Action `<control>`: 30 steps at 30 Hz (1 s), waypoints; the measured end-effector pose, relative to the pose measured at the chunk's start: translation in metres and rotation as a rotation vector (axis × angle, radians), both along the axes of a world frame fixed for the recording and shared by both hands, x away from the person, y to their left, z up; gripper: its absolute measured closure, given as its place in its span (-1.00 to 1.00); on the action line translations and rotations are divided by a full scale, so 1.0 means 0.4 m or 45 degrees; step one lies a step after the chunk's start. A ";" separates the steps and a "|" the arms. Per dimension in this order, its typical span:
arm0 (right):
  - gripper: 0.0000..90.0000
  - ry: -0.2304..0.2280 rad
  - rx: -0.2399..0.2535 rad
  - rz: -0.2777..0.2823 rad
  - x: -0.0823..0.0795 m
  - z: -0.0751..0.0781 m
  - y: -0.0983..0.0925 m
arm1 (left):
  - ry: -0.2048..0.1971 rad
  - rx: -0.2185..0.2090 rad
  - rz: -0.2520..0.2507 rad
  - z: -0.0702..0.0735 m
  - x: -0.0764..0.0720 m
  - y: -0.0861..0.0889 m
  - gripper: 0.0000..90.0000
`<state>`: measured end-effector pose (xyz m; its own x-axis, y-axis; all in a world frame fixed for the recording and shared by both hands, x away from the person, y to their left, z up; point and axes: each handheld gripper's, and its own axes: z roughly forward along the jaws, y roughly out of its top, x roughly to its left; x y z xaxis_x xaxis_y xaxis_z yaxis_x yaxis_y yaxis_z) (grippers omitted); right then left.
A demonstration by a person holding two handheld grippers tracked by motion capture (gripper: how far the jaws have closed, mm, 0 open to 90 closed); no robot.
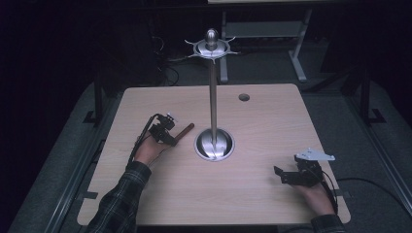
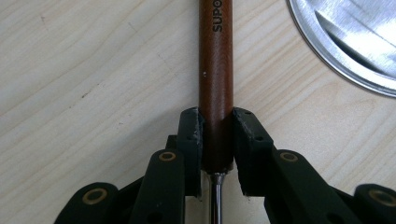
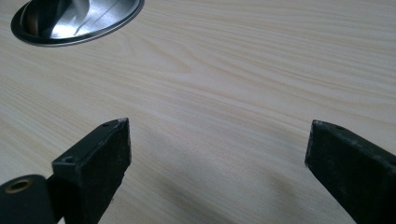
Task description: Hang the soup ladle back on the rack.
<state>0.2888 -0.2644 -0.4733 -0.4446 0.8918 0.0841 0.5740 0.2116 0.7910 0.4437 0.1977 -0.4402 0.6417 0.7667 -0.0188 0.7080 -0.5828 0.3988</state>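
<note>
Left gripper [image 2: 217, 149]: jaws pressed against both sides of the brown wooden handle [image 2: 215, 79], right at the end where the metal shank [image 2: 215, 196] comes out. I read this as a pinch on the handle; the tool lies flat on the table [image 2: 93, 70], not lifted. Partial lettering is visible further up the handle.

From the high view, the left gripper [image 1: 167, 133] sits at mid-left of the table [image 1: 160, 199], with the handle [image 1: 184, 131] pointing toward the round steel base [image 1: 214, 144] of the tall stand [image 1: 213, 92]. Handle tip is near the base but apart from it. The stand carries a ring of small hooks [image 1: 212, 47] at its top.

Right gripper [image 1: 286, 175]: resting low at the right front of the table, well apart from the stand. In its own view the jaws are spread wide with bare tabletop [image 3: 233, 93] between them, nothing held.

Step in hand, my judgement: the grasp on the tool is just made, with the lift not yet started.

Next move, as I judge it: raise the tool off the wood while keeping the pinch firm. The handle is round and smooth, so it may roll or swivel in the pads. If the tool is meant for the hooks, it needs a long rise, staying clear of the pole on the way. Whether the tool has a hanging loop, I cannot tell.
</note>
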 end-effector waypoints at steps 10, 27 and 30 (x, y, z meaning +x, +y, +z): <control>-0.86 -0.001 0.002 -0.002 0.000 0.000 -0.001 | -0.064 -0.112 0.011 0.044 -0.015 0.029 0.64; -0.86 0.004 0.005 -0.006 0.000 -0.002 -0.001 | -0.200 -0.348 -0.011 0.128 -0.084 0.096 0.64; -0.86 0.005 0.002 -0.004 0.001 -0.002 -0.001 | -0.229 -0.388 -0.023 0.145 -0.103 0.101 0.64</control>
<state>0.2891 -0.2649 -0.4743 -0.4411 0.8932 0.0872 0.5780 0.2084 0.7890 0.4025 0.2382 -0.3822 0.6692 0.7315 -0.1307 0.6012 -0.4296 0.6738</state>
